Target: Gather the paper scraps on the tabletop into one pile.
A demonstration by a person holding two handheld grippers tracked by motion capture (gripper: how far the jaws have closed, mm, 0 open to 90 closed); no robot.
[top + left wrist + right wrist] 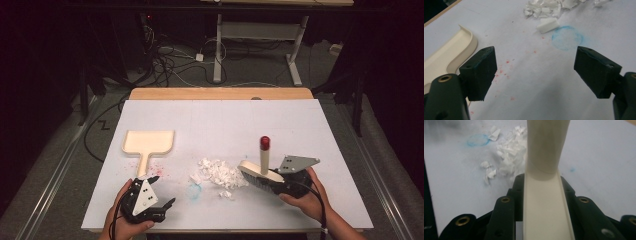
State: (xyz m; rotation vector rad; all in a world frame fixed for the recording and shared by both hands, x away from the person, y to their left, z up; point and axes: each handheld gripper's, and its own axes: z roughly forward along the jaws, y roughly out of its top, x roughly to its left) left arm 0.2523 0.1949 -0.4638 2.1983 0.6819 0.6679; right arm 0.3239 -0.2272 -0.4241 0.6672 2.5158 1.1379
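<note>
- While the brush [260, 172] sits clamped by its cream back in the right claw [282, 181], lower right of centre in the high view, its bristles meet the right edge of the paper scraps [220, 174]; too fast a push would likely scatter scraps past the pile rather than gather them.
- Red-tipped brush handle [264, 152] stands upright above the head; grip is on the head only, seen in the right gripper view [544, 207] with jaws tight on both sides, so a hard drag could twist the brush in the claw.
- Loose bits lie apart from the pile: one by the blue ring mark [567, 38], a few at the pile's lower edge [226, 194]; a single sweep line would probably miss them.
- Dustpan [148, 142] lies flat, centre-left of the high view, handle pointing toward the person, well apart from the scraps; nothing holds it, so scraps pushed at it could shove it away or slide under the lip.
- Left claw [159, 192] hovers released, jaws wide and empty, near the dustpan handle end; if it doesn't grab the pan first, the sweep has no steady target.
- Worktop [300, 125] cover is smooth white sheet with red specks; light scraps may skid far, toward the near edge.
</note>
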